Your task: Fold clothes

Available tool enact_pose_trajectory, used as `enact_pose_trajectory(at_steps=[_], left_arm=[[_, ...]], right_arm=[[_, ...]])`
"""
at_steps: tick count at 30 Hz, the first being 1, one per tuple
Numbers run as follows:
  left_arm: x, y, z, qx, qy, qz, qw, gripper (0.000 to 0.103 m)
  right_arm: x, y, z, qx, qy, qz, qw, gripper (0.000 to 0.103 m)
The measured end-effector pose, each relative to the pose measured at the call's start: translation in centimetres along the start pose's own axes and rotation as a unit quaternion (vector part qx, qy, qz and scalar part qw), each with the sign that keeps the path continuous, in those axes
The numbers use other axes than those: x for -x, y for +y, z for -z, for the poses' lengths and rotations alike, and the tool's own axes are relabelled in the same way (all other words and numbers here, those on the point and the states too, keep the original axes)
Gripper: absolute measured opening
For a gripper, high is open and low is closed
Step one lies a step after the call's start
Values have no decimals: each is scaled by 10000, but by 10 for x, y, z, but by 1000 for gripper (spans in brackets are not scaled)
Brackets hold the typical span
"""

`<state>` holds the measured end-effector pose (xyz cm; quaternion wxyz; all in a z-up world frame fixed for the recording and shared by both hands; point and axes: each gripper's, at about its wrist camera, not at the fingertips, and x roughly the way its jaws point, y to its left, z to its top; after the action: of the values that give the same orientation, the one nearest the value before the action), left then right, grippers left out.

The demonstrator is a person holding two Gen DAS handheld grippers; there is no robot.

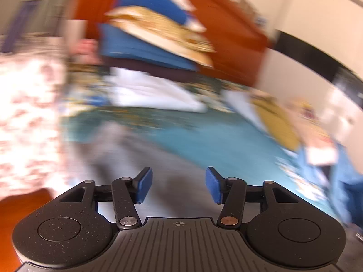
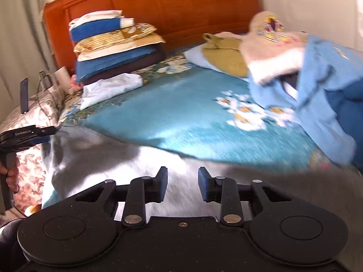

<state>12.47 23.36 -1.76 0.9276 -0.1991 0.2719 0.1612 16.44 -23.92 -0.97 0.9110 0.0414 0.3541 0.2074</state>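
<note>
Bedroom scene: bed under a teal floral cover, orange wooden headboard behind. Stacked against it, folded bedding; just in front, a folded white garment. Spread flat across the near edge, directly below both tools, a grey garment. Heaped to the right, loose clothes, pale blue and pink. Left tool parted, nothing between the blue pads, blurred by motion. Right tool likewise parted and empty, above the grey cloth. At far left of the right wrist view, a hand gripping the other handle.
</note>
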Motion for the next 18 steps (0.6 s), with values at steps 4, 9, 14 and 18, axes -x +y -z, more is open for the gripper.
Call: enact_pose_trajectory(at_steps=[4, 9, 14, 18], left_arm=[[-12, 39, -9, 756, 134, -410, 9962, 71], [-30, 74, -1, 1956, 274, -451, 9793, 71], [-42, 91, 9, 2613, 171, -84, 9651, 67], [-34, 82, 12, 2518, -192, 0, 9676, 46]], right_arm=[[25, -16, 26, -710, -8, 234, 9972, 39], [40, -24, 40, -1113, 56, 293, 9933, 39], [46, -25, 36, -1174, 26, 329, 9925, 40], [44, -18, 31, -1114, 89, 374, 9930, 41]])
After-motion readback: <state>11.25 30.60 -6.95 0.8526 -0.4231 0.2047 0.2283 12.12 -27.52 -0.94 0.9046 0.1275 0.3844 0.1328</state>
